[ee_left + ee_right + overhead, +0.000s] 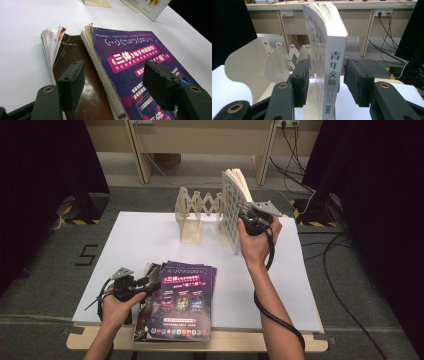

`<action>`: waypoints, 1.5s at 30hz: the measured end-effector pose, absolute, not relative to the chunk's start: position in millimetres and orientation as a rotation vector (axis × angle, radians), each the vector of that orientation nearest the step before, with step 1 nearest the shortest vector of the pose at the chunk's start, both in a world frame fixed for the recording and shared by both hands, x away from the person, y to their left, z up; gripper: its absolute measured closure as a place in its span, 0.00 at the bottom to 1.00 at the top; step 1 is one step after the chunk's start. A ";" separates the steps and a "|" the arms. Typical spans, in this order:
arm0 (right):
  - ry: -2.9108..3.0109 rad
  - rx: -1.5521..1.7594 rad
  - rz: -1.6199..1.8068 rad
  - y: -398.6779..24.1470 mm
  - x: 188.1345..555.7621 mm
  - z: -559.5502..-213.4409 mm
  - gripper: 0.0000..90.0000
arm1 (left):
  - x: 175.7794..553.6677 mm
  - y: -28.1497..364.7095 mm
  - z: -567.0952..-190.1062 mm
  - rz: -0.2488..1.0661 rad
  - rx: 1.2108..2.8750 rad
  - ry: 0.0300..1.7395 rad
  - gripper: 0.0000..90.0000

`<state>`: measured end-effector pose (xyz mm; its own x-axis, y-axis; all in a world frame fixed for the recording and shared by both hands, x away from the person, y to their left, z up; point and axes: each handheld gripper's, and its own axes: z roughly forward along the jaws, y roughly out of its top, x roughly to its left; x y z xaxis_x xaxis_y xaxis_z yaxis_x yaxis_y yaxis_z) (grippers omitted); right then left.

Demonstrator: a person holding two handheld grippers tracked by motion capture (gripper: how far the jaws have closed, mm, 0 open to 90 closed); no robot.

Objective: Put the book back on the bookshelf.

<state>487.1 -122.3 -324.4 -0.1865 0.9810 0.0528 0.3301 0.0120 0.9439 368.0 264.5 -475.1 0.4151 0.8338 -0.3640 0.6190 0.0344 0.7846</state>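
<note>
**High view: white book stood at the rack, purple book next in line**

High view, upper centre: right gripper (248,221) at the spine of a thick white paperback with a grid-patterned cover (231,210), upright at the right end of a cream accordion-style book rack (192,215). Right gripper view: spine with green characters stands between the pads, jaws apart, a gap on the right pad's side; left pad close to the cover, contact uncertain. Reads as release after placing, book standing alone.

Lower left of the high view: left gripper (147,287) at the left edge of a purple-covered paperback with magenta title band (184,302), lying flat on a brown-covered book (82,82) on the white table sheet (150,235). Left gripper view: jaws wide open, straddling the purple book's page edge, nothing clamped.

Next move, as judged: draw the right gripper straight back without tipping the white book; the left must close on the purple book's edge to lift it.
</note>
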 end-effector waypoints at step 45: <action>1.689 1.399 1.218 -134.1 443.2 -352.7 0.61 | 367.2 260.5 -477.2 0.256 1.691 1.296 0.38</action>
